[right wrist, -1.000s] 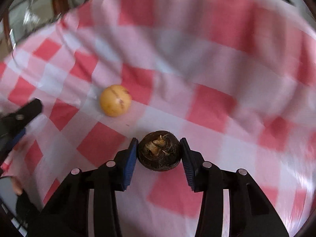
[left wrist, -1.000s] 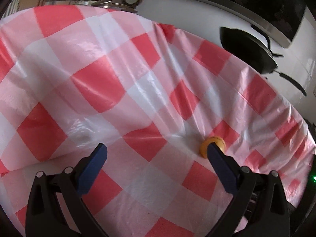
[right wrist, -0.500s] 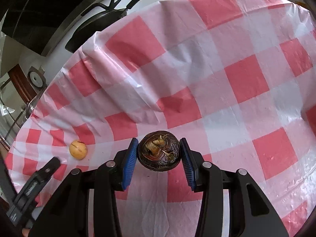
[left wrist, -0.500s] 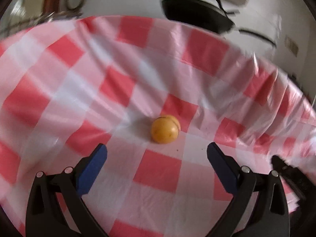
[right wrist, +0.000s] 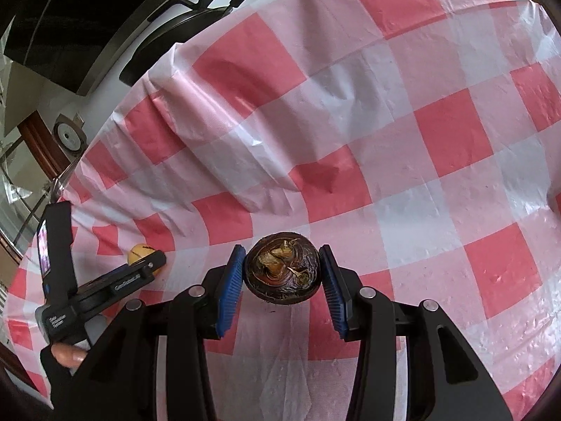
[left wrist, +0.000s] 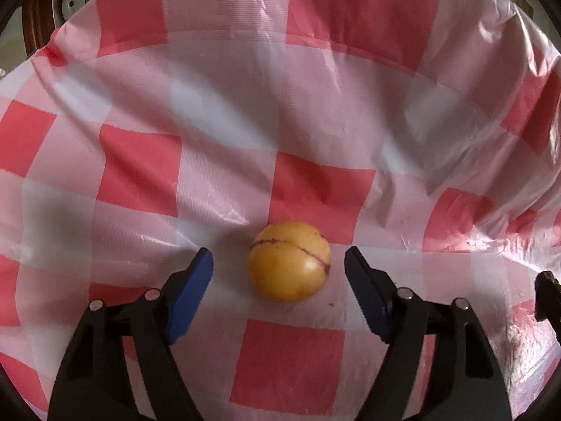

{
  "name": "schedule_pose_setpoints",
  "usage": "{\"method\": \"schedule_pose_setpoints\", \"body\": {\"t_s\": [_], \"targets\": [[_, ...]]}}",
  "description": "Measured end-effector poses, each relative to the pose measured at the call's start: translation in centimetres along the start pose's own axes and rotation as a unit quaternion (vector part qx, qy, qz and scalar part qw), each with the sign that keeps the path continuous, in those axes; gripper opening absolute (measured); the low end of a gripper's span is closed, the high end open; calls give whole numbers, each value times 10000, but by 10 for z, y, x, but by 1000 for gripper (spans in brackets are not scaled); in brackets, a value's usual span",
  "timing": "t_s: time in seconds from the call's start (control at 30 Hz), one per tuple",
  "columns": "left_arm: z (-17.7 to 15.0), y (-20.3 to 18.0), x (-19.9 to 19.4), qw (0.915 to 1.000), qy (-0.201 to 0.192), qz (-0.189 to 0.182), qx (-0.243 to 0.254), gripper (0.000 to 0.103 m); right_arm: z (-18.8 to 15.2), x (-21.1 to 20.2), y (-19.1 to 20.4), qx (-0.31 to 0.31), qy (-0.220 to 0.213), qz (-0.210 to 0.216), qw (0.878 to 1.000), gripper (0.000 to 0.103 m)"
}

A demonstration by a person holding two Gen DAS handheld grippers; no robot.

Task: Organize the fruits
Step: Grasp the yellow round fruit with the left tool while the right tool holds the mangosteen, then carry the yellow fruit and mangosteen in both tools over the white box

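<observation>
Glossy plastic tablecloth, red-and-white checked and creased into soft folds, covers the table. On it sits a smooth, round yellow fruit with a thin brown seam, between the widely parted blue-padded fingers of the left gripper, touching neither. The right gripper clamps a dark brown, wrinkled round fruit above the cloth. A black pan rests beyond the table's far edge.

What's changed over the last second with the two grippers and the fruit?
The left gripper swung toward the yellow fruit and closed in; its open fingers now flank it without touching. The right gripper stayed clamped on the dark brown fruit. The yellow fruit stayed on the tablecloth.
</observation>
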State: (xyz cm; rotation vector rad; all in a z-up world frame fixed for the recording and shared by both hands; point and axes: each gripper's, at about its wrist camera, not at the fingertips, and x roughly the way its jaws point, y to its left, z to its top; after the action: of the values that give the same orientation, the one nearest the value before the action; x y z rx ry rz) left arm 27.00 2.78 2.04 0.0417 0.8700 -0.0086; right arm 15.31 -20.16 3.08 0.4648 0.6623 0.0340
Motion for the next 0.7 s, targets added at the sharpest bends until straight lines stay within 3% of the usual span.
{"method": "schedule_pose_setpoints", "body": {"t_s": [0.07, 0.13, 0.37, 0.7], "targets": [[0, -3, 6, 9999, 103, -8, 93, 52, 0, 0, -1, 13, 0, -7, 10000, 43], [-2, -5, 4, 9999, 55, -79, 140, 44, 0, 0, -1, 4, 7, -7, 10000, 43], [-14, -10, -33, 9972, -729, -168, 72, 44, 0, 2, -5, 102, 39, 20, 9999, 43], [-63, -7, -85, 9926, -997, -539, -445, 44, -1, 4, -6, 136, 46, 12, 9999, 43]]}}
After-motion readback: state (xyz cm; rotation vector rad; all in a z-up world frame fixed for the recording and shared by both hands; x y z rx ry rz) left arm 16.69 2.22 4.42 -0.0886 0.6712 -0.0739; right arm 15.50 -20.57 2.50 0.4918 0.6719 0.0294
